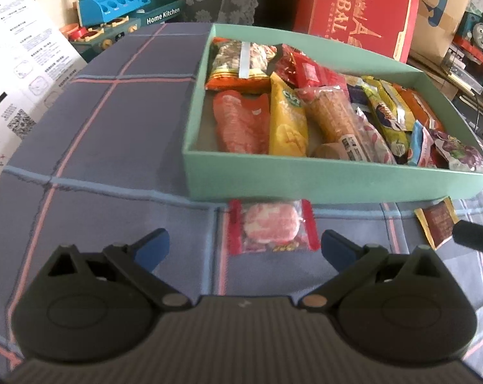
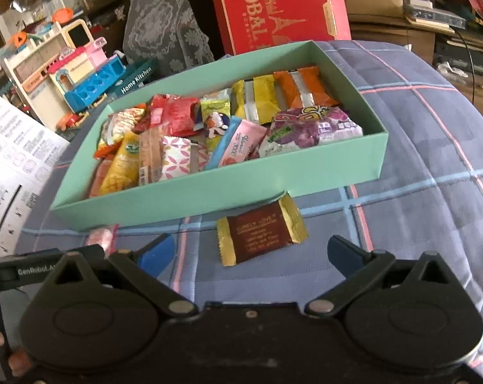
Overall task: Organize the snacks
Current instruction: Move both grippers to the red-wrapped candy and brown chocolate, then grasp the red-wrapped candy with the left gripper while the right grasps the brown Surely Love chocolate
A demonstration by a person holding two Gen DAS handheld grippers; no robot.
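Observation:
A mint-green box (image 1: 305, 177) (image 2: 209, 192) full of several snack packets stands on the plaid cloth. Just in front of its near wall lies a clear red-edged packet with a pink-white sweet (image 1: 271, 226), seen only as an edge in the right wrist view (image 2: 102, 236). My left gripper (image 1: 244, 249) is open, its blue pads either side of that packet. A brown and gold packet (image 2: 260, 232) (image 1: 437, 225) lies further right, and my right gripper (image 2: 252, 256) is open around its near end.
The blue plaid cloth (image 1: 113, 147) covers the table. A red "Global" carton (image 1: 356, 9) stands behind the box. Toy kitchen sets (image 2: 81, 73) and a printed white sheet (image 1: 17, 64) sit at the left. A hand (image 2: 4, 348) shows at the lower left.

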